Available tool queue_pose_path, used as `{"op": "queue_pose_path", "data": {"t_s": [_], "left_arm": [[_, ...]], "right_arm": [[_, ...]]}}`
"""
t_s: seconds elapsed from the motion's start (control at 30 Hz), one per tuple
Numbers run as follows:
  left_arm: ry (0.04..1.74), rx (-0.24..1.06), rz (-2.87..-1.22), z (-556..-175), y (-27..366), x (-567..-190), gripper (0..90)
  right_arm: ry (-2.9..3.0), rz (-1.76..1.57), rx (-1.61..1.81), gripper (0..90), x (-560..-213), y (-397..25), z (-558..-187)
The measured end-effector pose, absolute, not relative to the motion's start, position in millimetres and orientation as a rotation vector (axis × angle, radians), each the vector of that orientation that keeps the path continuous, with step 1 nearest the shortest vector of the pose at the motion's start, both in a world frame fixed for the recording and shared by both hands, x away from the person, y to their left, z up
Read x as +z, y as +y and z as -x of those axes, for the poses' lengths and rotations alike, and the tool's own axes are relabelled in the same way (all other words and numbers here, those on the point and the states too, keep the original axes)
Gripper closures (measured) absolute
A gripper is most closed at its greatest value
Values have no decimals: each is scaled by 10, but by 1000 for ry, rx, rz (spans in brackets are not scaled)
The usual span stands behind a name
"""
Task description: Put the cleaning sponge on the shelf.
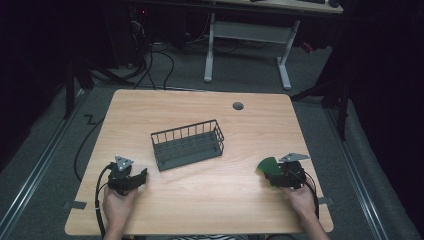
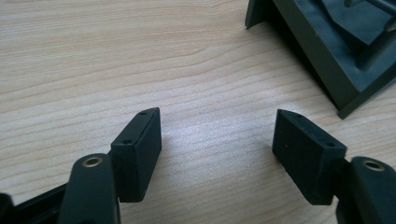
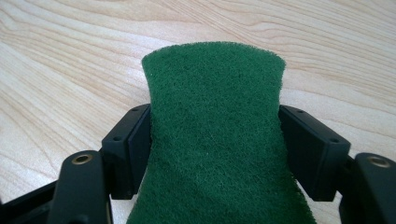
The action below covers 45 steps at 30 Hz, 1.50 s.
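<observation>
Trouble could start with the green pad [image 3: 212, 135], because it is soft and bends. The right tool [image 1: 283, 173] grips it by its two long sides, and its jaws press the pad in at the middle so it looks pinched. The far end of the pad sticks out past the jaws with nothing under it. If the hand swings fast, I think that floppy end could fold down, or the pad could slip out.

From above, the pad [image 1: 268, 166] sits well to the right of the basket [image 1: 188, 144], just above the worktop [image 1: 200, 200]. The basket looks like the place it may go. Its wire rim stands up high, so a low move could bump the pad on the rim and push the light basket away.

The left tool [image 1: 128, 179] is near the basket's front left corner. Its jaws are wide apart with only bare wood between them. It could steady the basket, but if it closes too late the basket may slide.

Some things are hard to see. The underside of the pad is hidden, so I cannot tell how deep the jaws hold it. In the left gripper view just a dark corner [image 2: 336, 51] of something shows, blurry and cut off by the edge. The far room past the basket is too dark to make out.
</observation>
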<state>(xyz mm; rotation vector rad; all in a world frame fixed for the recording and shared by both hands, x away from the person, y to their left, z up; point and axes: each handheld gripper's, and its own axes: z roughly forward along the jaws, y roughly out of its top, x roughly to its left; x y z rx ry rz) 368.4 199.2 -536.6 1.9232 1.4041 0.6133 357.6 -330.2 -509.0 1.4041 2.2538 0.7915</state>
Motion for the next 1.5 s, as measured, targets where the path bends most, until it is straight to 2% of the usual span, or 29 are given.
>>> {"op": "queue_pose_path", "data": {"t_s": [0.47, 1.5], "left_arm": [[1404, 614, -1923, -3683, 1992, -5367, 333], [1404, 613, -1923, -3683, 1992, -5367, 331]], "right_arm": [[2273, -1393, 820, 308, -5010, -3350, -3560], [2327, -1280, 996, 308, -4388, -3183, -3927]]}}
